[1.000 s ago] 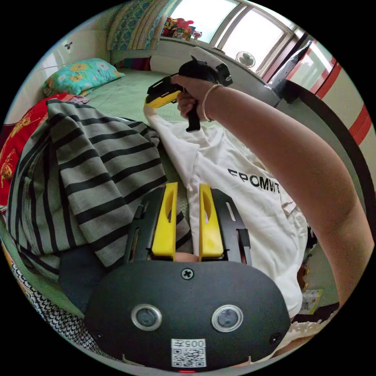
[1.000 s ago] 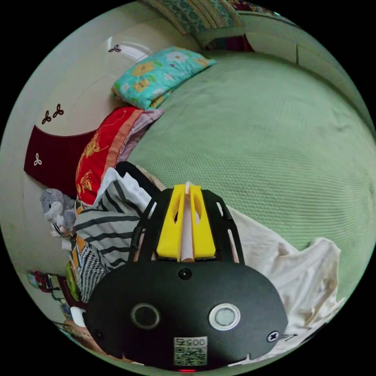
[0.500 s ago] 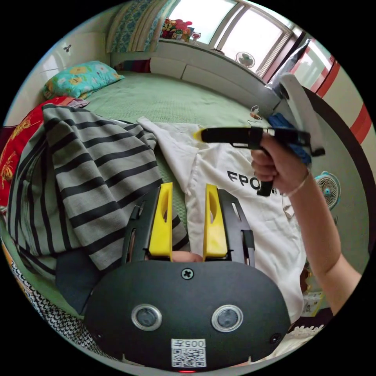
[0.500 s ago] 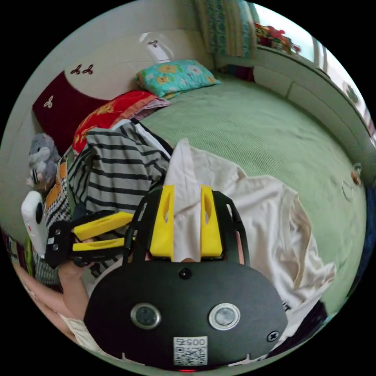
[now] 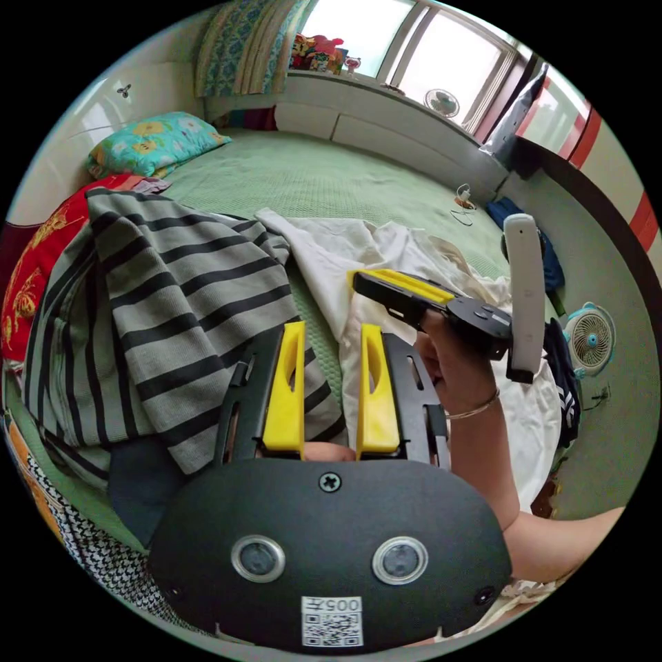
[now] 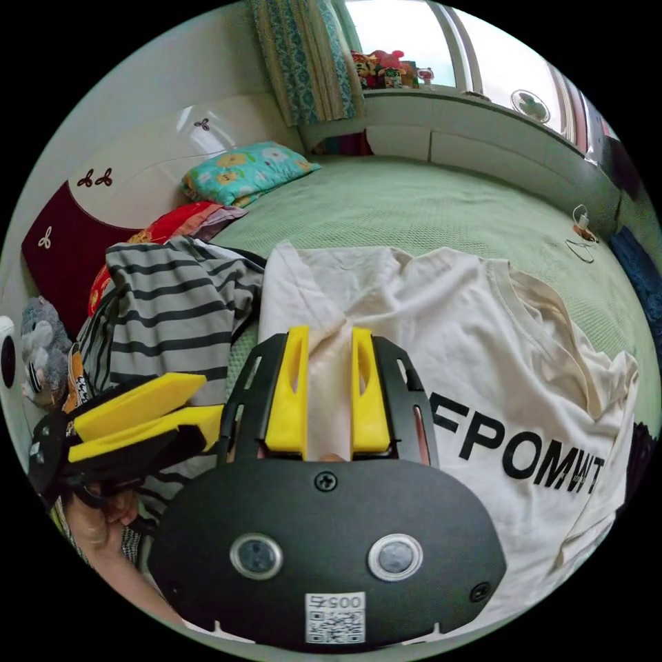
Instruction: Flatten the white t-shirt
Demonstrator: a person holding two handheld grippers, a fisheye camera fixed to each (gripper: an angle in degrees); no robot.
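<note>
1. While spread on the green bed, the white t-shirt lies print-side up, still rumpled along one edge.
2. Right claw: jaws apart, a fold of the shirt between them (not pinched).
3. Left claw: jaws apart, above the shirt's edge and the striped garment.
4. Striped garment sits just beside the shirt, touching it.
5. Red pillow and floral pillow lie near the headboard.
</note>
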